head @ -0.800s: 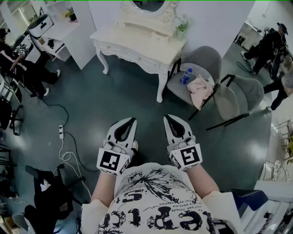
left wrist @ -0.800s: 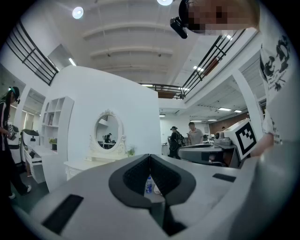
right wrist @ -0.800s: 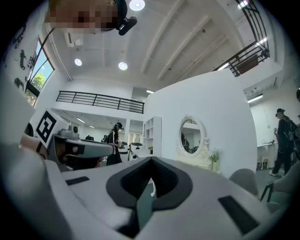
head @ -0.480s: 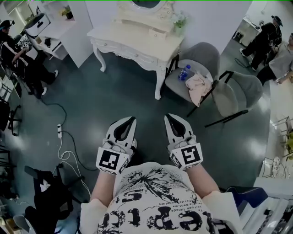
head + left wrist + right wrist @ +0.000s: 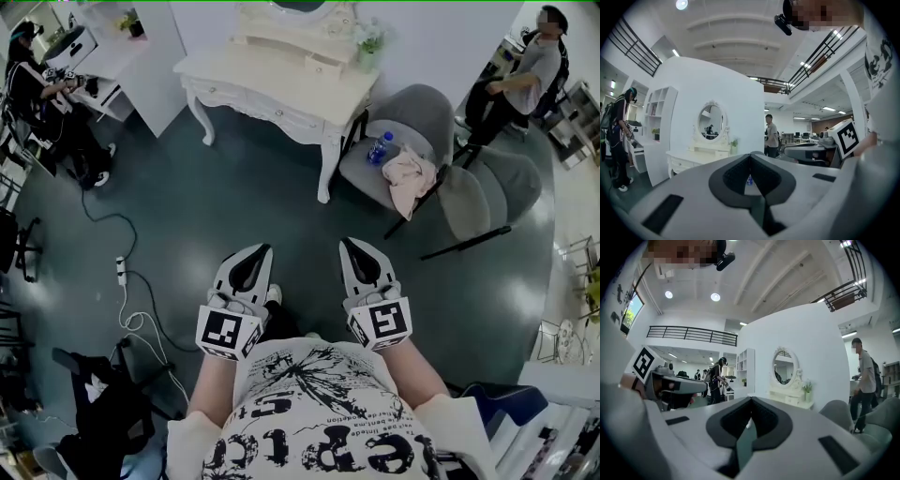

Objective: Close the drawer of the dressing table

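Ahead, well apart from both grippers, stands the cream carved dressing table (image 5: 267,101). Its small upper drawer (image 5: 324,66) seems to jut out near the surface's (image 5: 281,77) back right corner. The jaws of the left gripper (image 5: 260,251) and right gripper (image 5: 349,246) are together and empty. The drawer is likely light and free-sliding, so push squarely on its flat front.

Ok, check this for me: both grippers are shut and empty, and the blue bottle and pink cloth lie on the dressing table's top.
Wrong place: the head view shows the blue bottle and pink cloth on the grey chair's seat, beside the dressing table. The left gripper and right gripper are indeed shut and empty.
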A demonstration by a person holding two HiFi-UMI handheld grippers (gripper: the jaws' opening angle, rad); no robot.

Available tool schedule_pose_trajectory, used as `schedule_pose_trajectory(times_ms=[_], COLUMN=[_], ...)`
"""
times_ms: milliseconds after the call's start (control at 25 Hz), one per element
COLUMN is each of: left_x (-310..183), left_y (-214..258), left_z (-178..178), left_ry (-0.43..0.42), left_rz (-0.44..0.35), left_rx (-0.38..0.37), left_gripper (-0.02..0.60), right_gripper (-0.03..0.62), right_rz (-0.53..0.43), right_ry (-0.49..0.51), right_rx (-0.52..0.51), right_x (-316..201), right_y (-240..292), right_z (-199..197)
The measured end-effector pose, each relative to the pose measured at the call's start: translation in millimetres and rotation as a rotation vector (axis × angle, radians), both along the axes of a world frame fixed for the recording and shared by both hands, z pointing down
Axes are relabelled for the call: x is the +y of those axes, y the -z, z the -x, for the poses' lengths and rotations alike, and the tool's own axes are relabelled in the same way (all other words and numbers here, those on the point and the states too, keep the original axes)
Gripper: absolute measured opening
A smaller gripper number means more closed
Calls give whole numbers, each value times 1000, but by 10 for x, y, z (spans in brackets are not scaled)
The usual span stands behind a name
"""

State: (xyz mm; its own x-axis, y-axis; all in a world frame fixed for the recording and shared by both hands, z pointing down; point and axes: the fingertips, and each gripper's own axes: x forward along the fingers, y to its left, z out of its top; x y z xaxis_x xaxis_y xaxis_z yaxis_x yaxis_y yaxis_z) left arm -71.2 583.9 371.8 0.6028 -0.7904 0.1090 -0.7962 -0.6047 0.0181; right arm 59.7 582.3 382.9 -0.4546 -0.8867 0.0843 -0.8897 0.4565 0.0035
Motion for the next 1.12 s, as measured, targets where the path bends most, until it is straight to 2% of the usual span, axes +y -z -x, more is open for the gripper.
schedule_pose_trajectory(times_ms=[320, 680, 840, 1120], left_x=[-912, -2174, -2568, -3128], left_y=[-16, 31, 31, -159], left_z=[422, 1119, 1381, 1567], left_ry=[13, 18, 19, 68], left_rz=[19, 22, 38, 68], left_rx=[37, 40, 45, 47], left_gripper=[18, 18, 18, 18], right_gripper=[17, 17, 17, 17], right_rz=[12, 27, 33, 35], right_ry=[-4, -41, -55, -9], right_rx=[20, 21, 15, 43], right_x=[-868, -2074, -2513, -3193], right_y=[-40, -37, -38, -174], right_z=[367, 917, 1153, 1362])
